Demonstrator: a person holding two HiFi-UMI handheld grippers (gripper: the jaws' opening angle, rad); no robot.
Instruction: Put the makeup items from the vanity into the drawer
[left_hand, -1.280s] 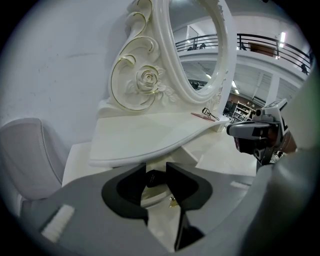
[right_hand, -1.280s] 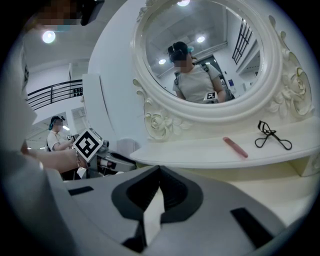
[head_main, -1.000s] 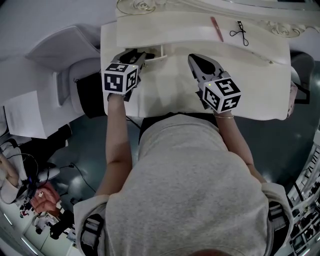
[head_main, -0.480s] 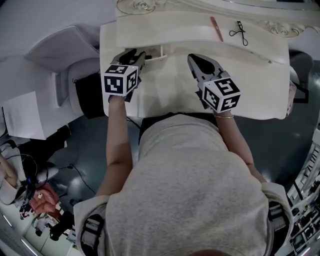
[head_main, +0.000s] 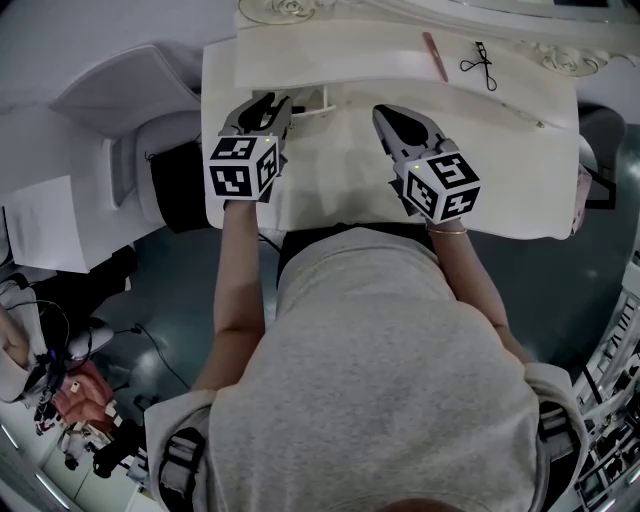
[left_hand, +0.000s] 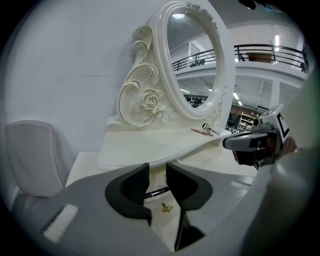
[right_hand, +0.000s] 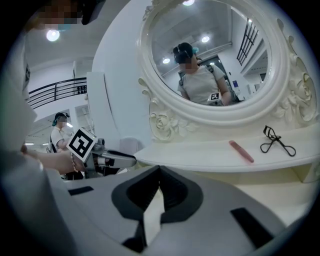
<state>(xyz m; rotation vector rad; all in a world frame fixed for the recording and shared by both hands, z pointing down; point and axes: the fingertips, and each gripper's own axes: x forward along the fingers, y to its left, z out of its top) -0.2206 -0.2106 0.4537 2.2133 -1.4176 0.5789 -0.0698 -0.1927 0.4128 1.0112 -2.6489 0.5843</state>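
A cream vanity table (head_main: 520, 170) with carved rose scrollwork stands against a plain white wall, and an oval mirror (left_hand: 195, 60) rises from its raised back shelf. A white chair (left_hand: 30, 155) stands beside its left end. Seen from above, a person in a grey shirt reaches both forearms over the table and holds a gripper in each hand.

On the back shelf, to the right of both grippers, lie two makeup items: a slim pink makeup stick (head_main: 434, 57) and, just beside it, a black eyelash curler (head_main: 480, 62).

The left gripper (left_hand: 157, 166) points at a small drawer (head_main: 310, 103) under the shelf, which looks pulled out a little. Its jaws are spread apart on either side of the drawer's small gold knob (left_hand: 166, 206), and the pads do not touch it.

The right gripper (right_hand: 160, 169) hovers over the bare table, near the left one. Its jaws are pressed together at the tips and carry nothing.
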